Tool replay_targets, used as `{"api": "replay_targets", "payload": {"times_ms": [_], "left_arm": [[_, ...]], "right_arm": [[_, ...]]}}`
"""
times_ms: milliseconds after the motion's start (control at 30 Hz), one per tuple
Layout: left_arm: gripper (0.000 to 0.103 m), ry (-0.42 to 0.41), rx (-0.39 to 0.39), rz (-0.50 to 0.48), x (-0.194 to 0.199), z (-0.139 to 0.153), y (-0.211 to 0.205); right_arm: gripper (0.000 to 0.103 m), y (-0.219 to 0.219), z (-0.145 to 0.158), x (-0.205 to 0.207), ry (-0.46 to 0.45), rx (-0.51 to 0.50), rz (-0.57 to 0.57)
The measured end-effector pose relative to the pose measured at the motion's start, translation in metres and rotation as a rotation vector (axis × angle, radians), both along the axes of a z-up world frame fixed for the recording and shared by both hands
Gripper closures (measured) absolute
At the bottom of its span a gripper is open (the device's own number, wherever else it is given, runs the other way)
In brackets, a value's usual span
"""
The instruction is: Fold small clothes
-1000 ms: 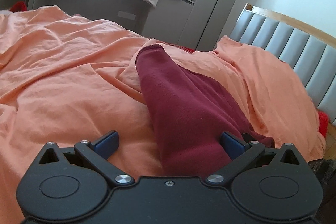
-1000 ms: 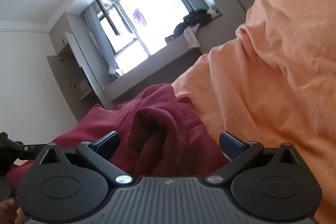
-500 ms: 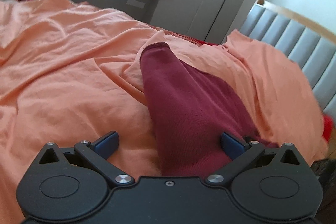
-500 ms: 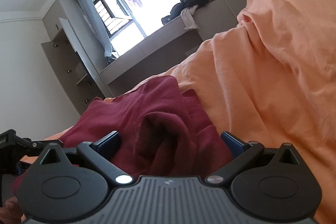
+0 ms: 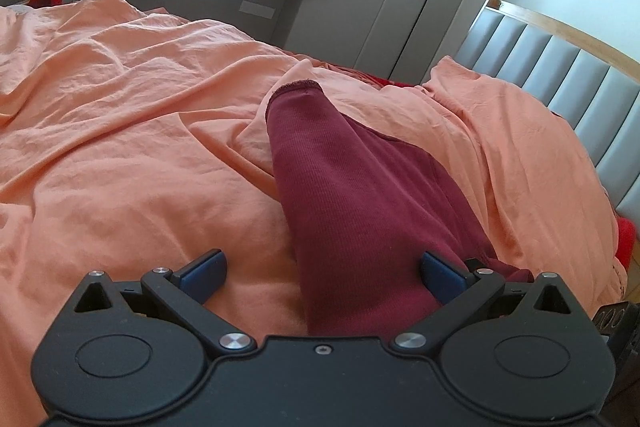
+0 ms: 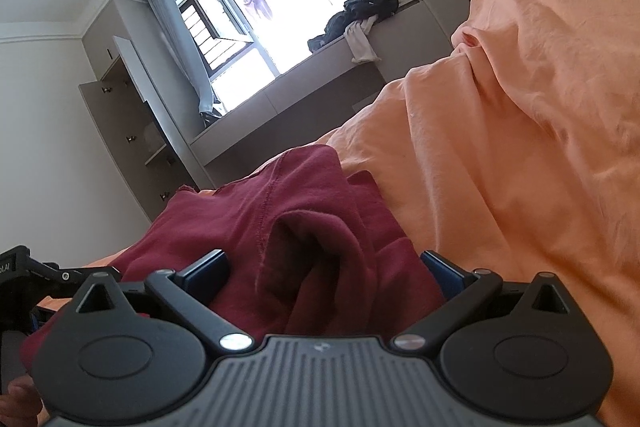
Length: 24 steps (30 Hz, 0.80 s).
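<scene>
The maroon garment (image 5: 360,195) lay on the orange sheet (image 5: 120,131) of the bed, its cloth running between the wide-open fingers of the left gripper (image 5: 323,269), gripped by neither, while the right gripper (image 6: 324,269) was likewise spread wide over its bunched folds (image 6: 312,243).

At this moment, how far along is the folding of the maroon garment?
Early. Done: the maroon garment lies on the orange bedsheet. In hand: both claws, left and right, are open with cloth between their fingers, nothing clamped. Left: the cloth by the right claw looks bunched; no neat fold shows.
</scene>
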<state>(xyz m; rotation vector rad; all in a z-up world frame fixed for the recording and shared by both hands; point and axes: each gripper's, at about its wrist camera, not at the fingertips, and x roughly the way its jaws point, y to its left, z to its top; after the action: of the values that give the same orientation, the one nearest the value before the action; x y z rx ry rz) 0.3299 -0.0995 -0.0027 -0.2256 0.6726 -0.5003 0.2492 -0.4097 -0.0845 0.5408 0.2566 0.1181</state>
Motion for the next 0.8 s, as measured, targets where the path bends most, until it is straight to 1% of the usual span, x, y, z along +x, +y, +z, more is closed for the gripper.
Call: {"api": "replay_targets", "payload": {"times_ms": [367,433,567,667,733,767,800], "left_arm": [[0.000,0.003,0.006,-0.003,0.000,0.000,0.000],[0.001,0.010,0.010,-0.006,0.001,0.002,0.000],[0.003,0.028,0.010,-0.010,0.004,0.005,0.001],[0.010,0.019,0.011,-0.022,0.003,0.007,0.000],[0.021,0.006,0.004,-0.044,0.000,0.007,-0.001],[0.024,0.005,-0.004,-0.055,0.000,0.007,-0.001],[0.031,0.008,-0.014,-0.064,-0.001,0.006,-0.001]], "right_arm": [[0.001,0.001,0.000,-0.001,0.005,-0.007,-0.004],[0.002,0.003,0.005,-0.001,0.023,-0.026,-0.006],[0.010,0.008,0.018,-0.004,0.056,-0.075,0.000],[0.014,0.011,0.022,-0.008,0.063,-0.078,0.015],[0.015,0.013,0.020,-0.010,0.063,-0.050,0.029],[0.016,0.014,0.018,-0.012,0.062,-0.029,0.033],[0.018,0.014,0.017,-0.014,0.058,-0.014,0.028]]}}
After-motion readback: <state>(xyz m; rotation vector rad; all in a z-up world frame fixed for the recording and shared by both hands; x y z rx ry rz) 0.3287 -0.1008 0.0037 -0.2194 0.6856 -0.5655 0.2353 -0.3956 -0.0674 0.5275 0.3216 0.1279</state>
